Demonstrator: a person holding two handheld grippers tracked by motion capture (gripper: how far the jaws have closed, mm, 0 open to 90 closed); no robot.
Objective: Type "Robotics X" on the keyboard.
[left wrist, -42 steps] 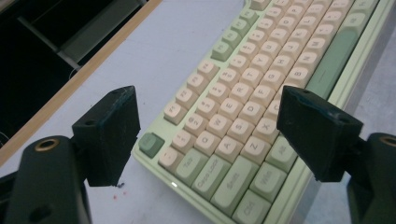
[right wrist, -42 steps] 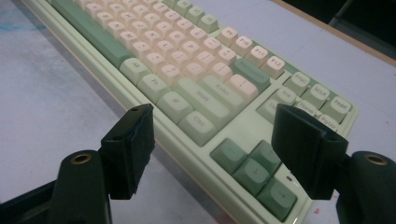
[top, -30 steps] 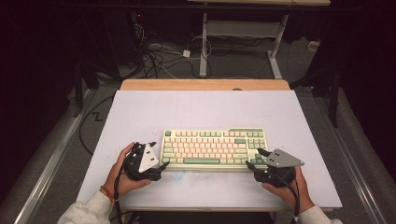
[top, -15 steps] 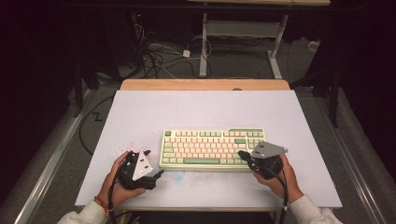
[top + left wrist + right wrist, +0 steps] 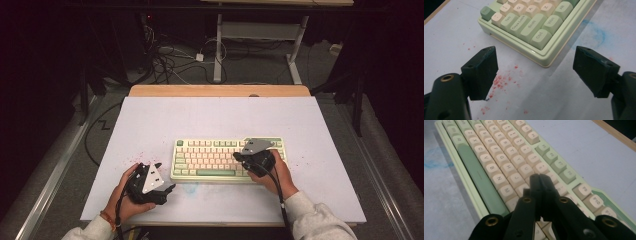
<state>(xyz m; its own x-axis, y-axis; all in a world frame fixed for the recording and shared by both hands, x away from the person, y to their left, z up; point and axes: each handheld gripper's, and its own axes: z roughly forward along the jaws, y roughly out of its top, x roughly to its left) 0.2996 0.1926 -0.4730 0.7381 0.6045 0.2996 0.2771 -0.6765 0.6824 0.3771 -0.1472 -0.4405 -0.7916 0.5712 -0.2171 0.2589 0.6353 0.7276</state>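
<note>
The keyboard (image 5: 227, 160), pale green with cream and green keycaps, lies flat on the near half of the white table (image 5: 150, 120), roughly centred from side to side, its long edge running parallel to the table's near edge. Over its right-hand part hang the right tongs (image 5: 239, 156), held in the person's right hand (image 5: 277, 172) with a grey three-cornered plate on top; in the right gripper view their two black jaws are pressed together with nothing between them, having just been closing, and their joined tip stands above the cream letter keys near the middle rows, with the green space bar (image 5: 477, 178) off to one side. Whether the tip touches a key I cannot tell. The left tongs (image 5: 167, 187) rest in the person's left hand (image 5: 127, 197) on the table just off the keyboard's near left corner, apart from it; in the left gripper view the jaws stand wide open and empty, framing that corner with its Ctrl, Shift and Caps Lock keys. Small red specks (image 5: 499, 81) dot the table surface between the jaws, and a faint blue smudge (image 5: 599, 35) marks it beside the keyboard's front edge. Beyond the table's far wooden edge (image 5: 220, 90), cables (image 5: 170, 55) lie tangled on the floor.
</note>
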